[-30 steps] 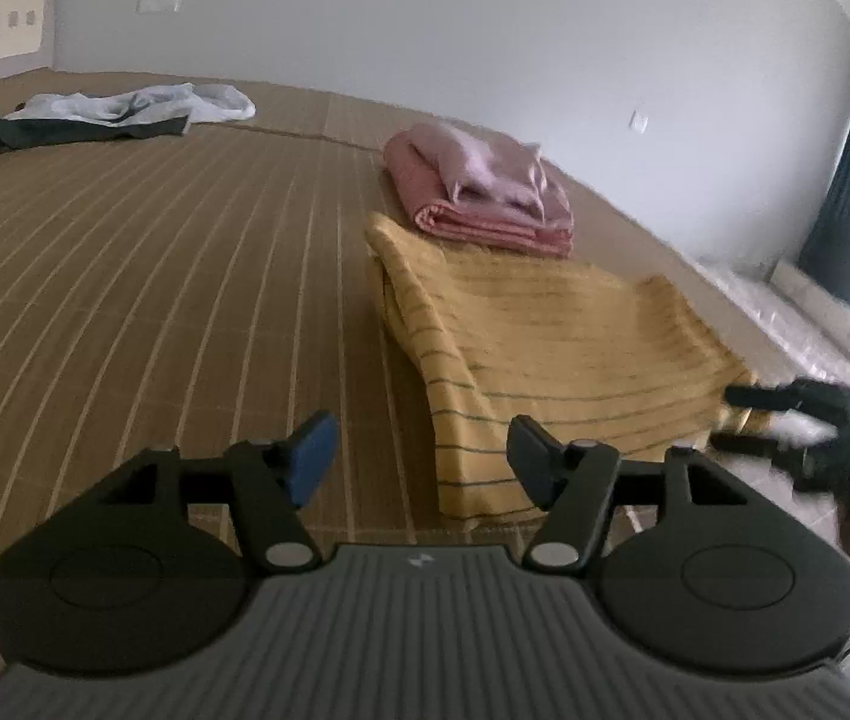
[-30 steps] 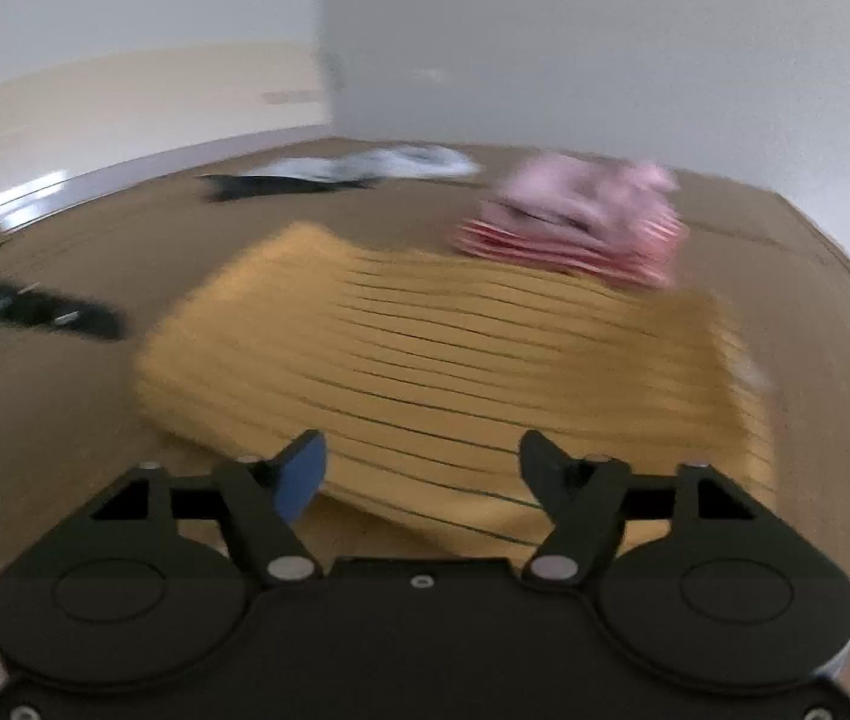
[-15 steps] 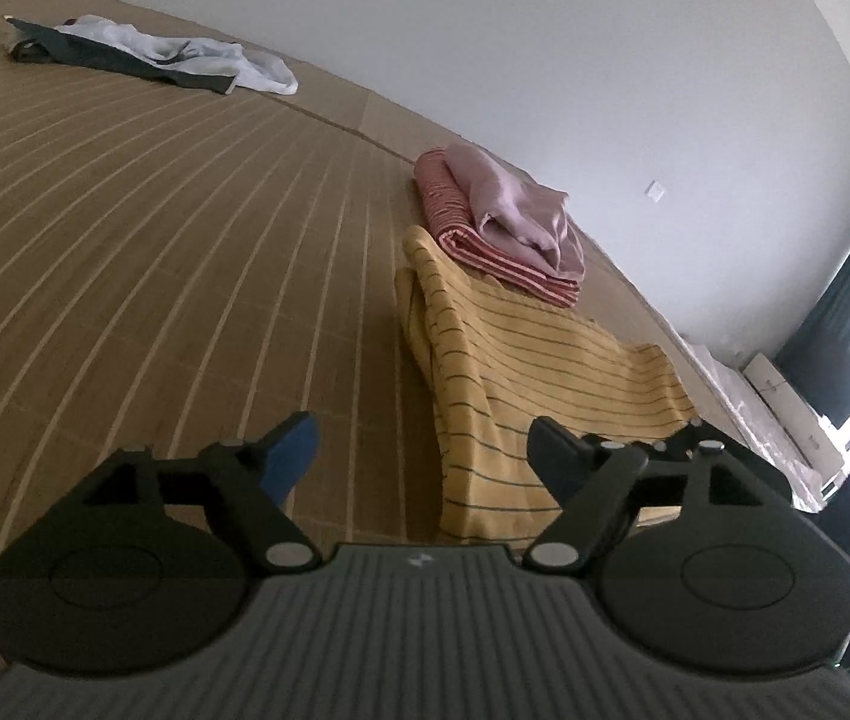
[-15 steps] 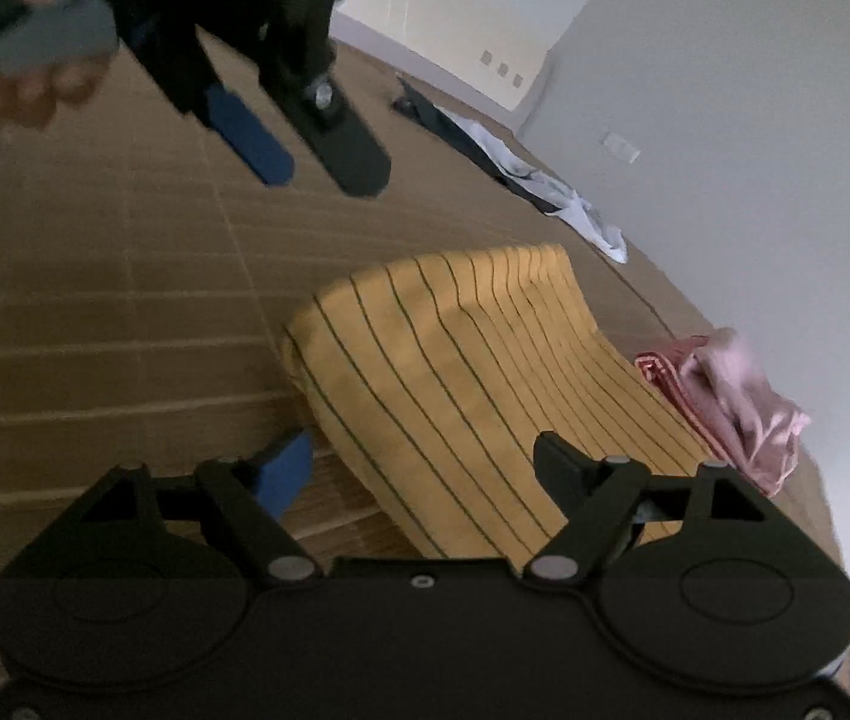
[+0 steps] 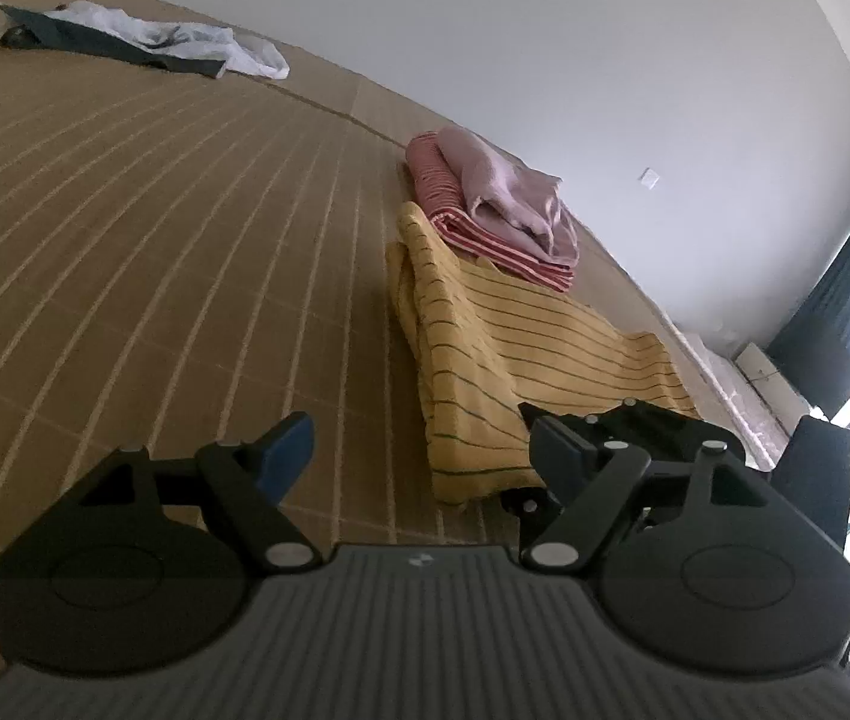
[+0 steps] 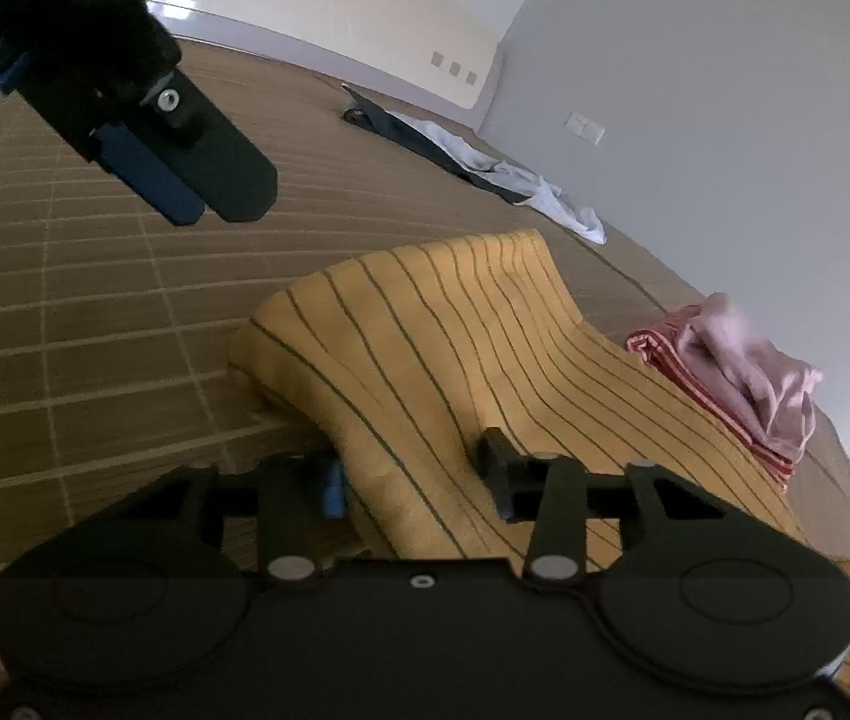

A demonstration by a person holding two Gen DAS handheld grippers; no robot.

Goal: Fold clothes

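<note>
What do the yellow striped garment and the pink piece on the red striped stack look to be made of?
The yellow striped garment looks like a soft, matte knit, maybe cotton: it drapes in thick, rounded folds where the right gripper pinches it. The pink piece on the red striped stack looks thinner and smoother, with a faint sheen; fibre uncertain.

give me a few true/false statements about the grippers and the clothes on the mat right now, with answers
1. The right hand-held gripper has closed in on the yellow striped garment. True.
2. The left hand-held gripper grips the yellow garment. False: it is open, holding nothing.
3. A pink cloth lies on top of the red striped folded piece. True.
4. The white and dark clothes are stacked on the yellow garment. False: they lie apart, far across the mat.
</note>
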